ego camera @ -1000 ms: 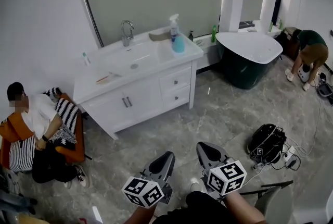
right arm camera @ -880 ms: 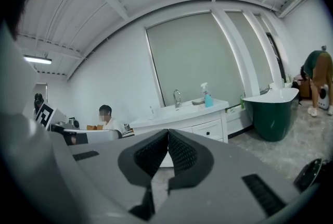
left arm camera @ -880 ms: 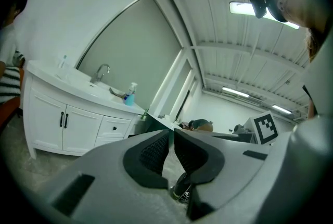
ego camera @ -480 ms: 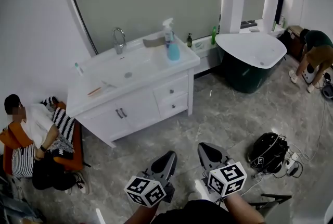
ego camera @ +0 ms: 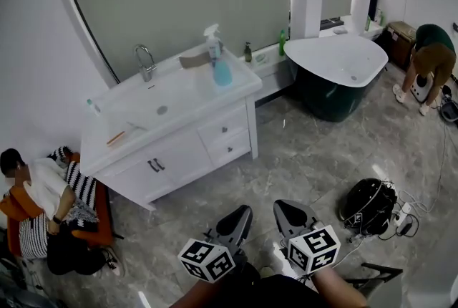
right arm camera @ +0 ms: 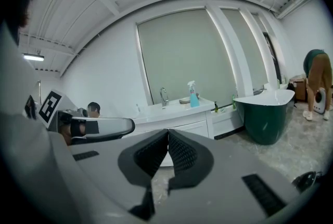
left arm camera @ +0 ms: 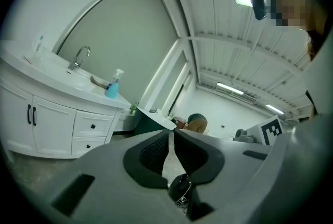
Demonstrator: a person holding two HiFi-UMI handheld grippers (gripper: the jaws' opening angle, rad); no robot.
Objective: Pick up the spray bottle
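Both the left tool (ego camera: 241, 214) and the right tool (ego camera: 283, 208) were fully closed and empty, well apart from the blue spray bottle (ego camera: 217, 64), which stood upright on the white tabletop (ego camera: 182, 89), its label too small to read.

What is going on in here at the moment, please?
A person holds a left hand-held gripper and a right hand-held gripper, both shut and empty. The spray bottle stands untouched on the vanity, well ahead of them. A seated person is by the wall; another person bends over near the tub.
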